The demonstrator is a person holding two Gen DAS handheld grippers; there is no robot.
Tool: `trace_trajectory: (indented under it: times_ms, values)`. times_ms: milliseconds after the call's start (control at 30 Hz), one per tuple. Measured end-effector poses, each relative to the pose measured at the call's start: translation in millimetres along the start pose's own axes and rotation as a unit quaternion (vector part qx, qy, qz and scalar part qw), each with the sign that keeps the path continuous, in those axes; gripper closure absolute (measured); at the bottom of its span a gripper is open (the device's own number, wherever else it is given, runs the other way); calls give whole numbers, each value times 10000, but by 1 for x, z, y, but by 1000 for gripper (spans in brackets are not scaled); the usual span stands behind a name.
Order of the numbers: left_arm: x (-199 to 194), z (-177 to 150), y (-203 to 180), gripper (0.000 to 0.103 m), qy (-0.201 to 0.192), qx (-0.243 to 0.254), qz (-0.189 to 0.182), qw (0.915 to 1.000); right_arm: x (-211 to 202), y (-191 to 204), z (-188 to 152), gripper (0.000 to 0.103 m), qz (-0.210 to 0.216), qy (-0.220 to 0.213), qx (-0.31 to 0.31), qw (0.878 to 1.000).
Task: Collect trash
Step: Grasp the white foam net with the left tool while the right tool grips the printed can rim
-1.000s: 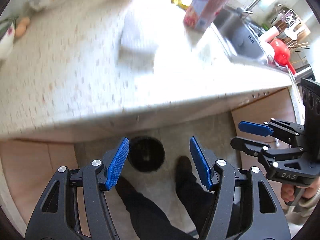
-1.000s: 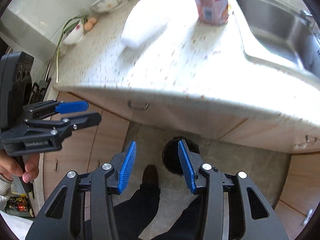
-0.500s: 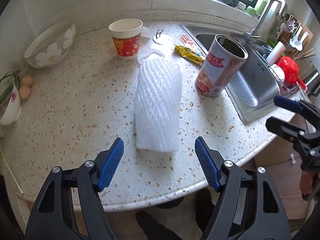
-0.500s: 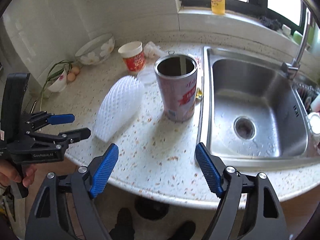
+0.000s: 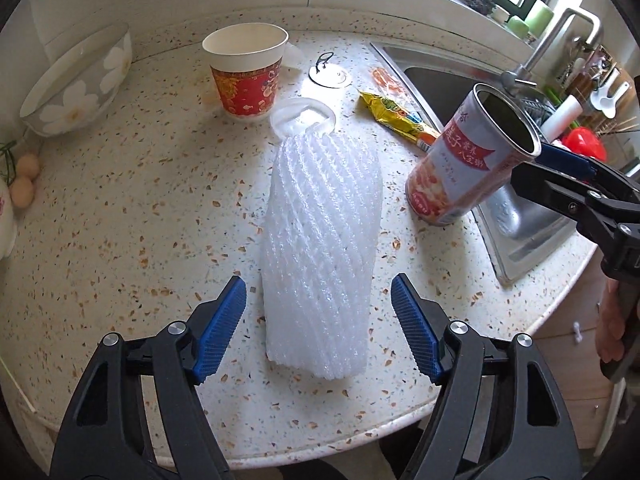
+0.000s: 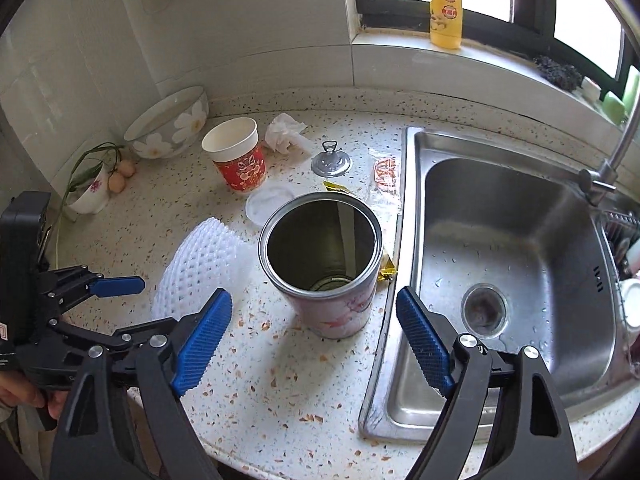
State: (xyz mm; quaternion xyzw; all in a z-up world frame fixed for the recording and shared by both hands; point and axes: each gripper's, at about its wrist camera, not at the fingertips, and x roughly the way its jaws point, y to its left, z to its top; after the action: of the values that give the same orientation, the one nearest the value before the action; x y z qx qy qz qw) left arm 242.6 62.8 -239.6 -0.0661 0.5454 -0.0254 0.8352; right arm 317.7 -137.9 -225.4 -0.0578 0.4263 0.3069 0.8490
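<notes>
With both tongs wide and empty, our left tongs [image 5: 318, 334] straddling the foam net [image 5: 320, 248] on the counter [image 5: 140, 220], we risk crushing it or toppling the open can [image 5: 468, 160] beside it.

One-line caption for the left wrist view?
Open left hand-held gripper lined up on white foam fruit net lying on speckled counter, opened can beside sink.

Each hand-held gripper [image 5: 318, 328] [image 6: 314, 338] has black angular arms, silver screws and ribbed blue fingers [image 5: 222, 326].
</notes>
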Motion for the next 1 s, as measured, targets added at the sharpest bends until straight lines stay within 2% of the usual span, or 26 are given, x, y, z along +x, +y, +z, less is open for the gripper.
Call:
trace_trajectory:
  times_ms: [167,267,333,400,533,767,1000]
  values:
    - [11,6,4,35,101,-65,-16,9999,10,5,6,22,-134,-4,-99,9999]
    - [18,8,5,47,189,-125,-99,9997,14,6,8,24,-188,-58,-105,9998]
    - [22,8,7,60,243,-191,-174,9994,17,6,8,33,-256,-48,-106,9996]
    - [24,8,8,68,294,-214,-170,9992,19,4,8,38,-268,-43,-93,9996]
    - [23,8,9,87,326,-308,-406,9982,18,3,6,39,-250,-70,-64,9996]
    - [3,7,11,90,145,-354,-466,9982,6,0,2,39,-169,-172,37,9997]
    - [-28,-6,5,90,-112,-280,-586,9978,-23,4,-3,39,-80,-350,49,9993]
